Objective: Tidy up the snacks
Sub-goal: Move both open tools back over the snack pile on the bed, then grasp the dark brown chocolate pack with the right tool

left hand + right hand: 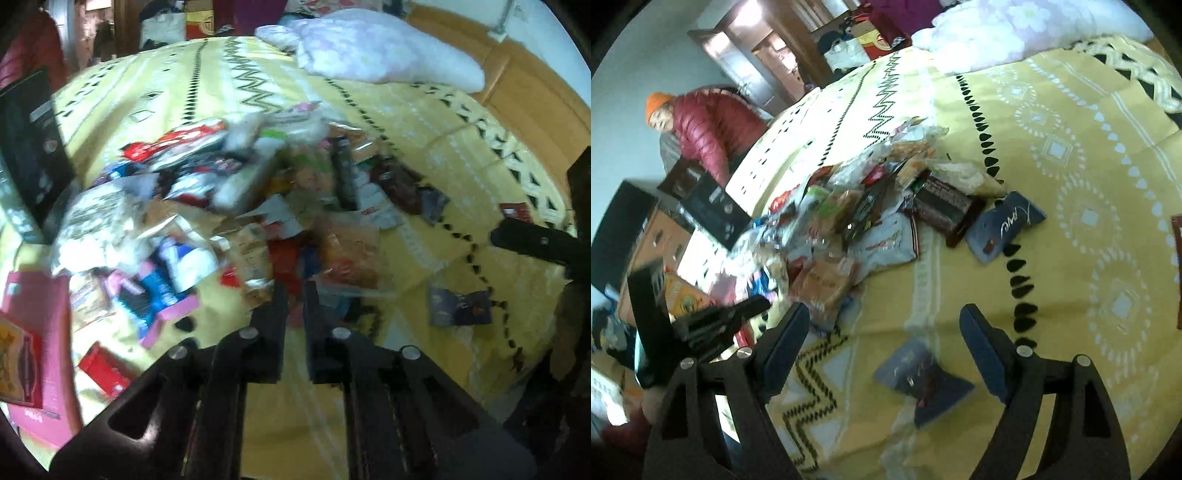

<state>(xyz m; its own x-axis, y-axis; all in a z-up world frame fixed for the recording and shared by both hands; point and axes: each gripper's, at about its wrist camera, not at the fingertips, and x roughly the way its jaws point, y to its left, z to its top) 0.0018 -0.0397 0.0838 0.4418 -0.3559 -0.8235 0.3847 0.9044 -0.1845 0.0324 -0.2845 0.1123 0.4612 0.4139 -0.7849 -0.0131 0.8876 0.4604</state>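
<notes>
A heap of mixed snack packets (258, 192) (857, 214) lies in the middle of a yellow patterned bedspread (424, 122). My left gripper (295, 291) points down at the near edge of the heap with its fingers drawn close together, shut. The blur hides whether a thin wrapper is pinched between them. It also shows at the left of the right wrist view as the left gripper (738, 314). My right gripper (886, 325) stands open above a small blue packet (919, 380) (458, 302) lying apart from the heap, not touching it. One finger of the right gripper (524, 240) shows at the right edge of the left wrist view.
A pink carton (37, 332) and a black box (29, 147) (713, 210) sit at the bed's left side. A brown packet (945, 210) and a blue packet (1004, 225) lie by the heap. White pillows (369, 48) are at the back. A person in a red jacket (709, 125) is beyond the bed.
</notes>
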